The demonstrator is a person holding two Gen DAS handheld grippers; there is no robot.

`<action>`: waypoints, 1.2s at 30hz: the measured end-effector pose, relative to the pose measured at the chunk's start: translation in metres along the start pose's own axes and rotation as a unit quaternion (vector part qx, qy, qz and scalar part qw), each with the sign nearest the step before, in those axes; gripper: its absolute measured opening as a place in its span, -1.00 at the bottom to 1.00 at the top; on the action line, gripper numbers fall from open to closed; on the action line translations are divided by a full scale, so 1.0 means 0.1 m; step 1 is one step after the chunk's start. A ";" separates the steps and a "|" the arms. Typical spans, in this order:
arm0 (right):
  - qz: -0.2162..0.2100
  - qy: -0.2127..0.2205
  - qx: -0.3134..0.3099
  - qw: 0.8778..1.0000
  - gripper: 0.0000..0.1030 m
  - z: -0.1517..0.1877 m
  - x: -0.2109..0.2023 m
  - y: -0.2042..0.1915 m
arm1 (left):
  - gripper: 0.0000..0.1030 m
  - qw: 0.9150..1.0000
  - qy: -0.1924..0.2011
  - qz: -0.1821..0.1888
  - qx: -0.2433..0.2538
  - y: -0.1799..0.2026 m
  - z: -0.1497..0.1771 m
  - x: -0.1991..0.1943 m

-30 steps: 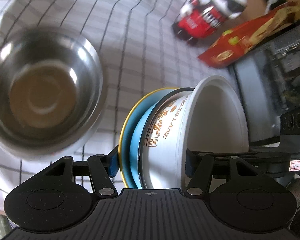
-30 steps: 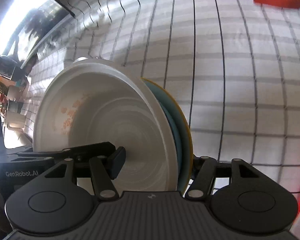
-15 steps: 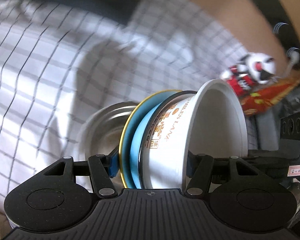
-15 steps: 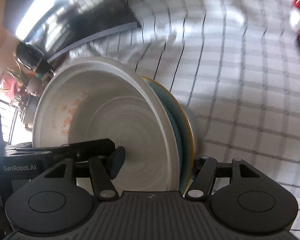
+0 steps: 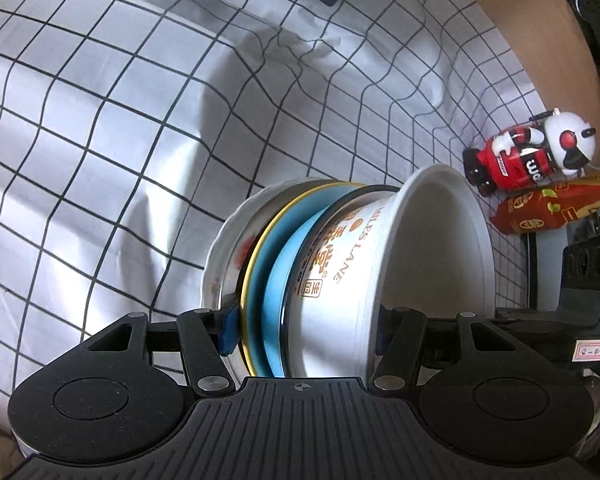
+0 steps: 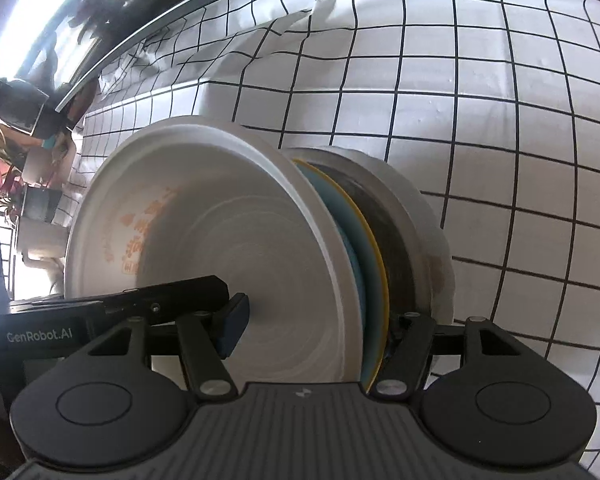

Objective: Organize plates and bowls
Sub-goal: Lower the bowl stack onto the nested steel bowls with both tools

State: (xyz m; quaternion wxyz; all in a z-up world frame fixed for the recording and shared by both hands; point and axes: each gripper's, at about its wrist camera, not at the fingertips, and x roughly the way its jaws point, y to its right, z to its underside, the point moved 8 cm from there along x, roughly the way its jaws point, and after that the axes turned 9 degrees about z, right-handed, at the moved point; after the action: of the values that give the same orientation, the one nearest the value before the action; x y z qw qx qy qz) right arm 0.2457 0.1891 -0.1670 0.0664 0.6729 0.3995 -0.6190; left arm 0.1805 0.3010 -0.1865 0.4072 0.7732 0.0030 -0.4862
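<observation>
Checked cloth (image 5: 100,128) bare all round; both grippers (image 5: 304,328) (image 6: 316,320) clamped on nested bowl-and-plate stack (image 5: 340,272) (rims upright).

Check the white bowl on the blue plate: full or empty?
Empty: the white bowl shows only bare ridged interior in the right wrist view.

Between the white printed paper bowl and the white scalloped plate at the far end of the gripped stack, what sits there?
A blue plate with a yellow rim sits between the white printed paper bowl and the white scalloped plate; the left wrist view shows it best.
</observation>
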 end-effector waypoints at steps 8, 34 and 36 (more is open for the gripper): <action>0.005 -0.008 0.006 1.000 0.20 -0.07 0.00 0.01 | 0.05 1.000 -0.022 0.000 -0.003 -0.03 0.00 0.02; 0.118 0.152 -0.042 0.980 0.18 -0.03 -0.80 0.05 | -0.18 0.999 0.011 0.012 0.034 0.15 -0.25 -0.43; 0.097 0.139 -0.038 0.985 0.16 0.01 -0.75 0.04 | -0.20 0.999 0.009 0.010 0.031 0.16 -0.24 -0.44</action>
State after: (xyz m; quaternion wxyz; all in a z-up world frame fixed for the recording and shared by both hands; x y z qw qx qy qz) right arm 0.2538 0.1521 -0.1021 0.0954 0.7850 0.3610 -0.4944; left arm 0.1821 0.3228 -0.1389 0.3880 0.7896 -0.0162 -0.4751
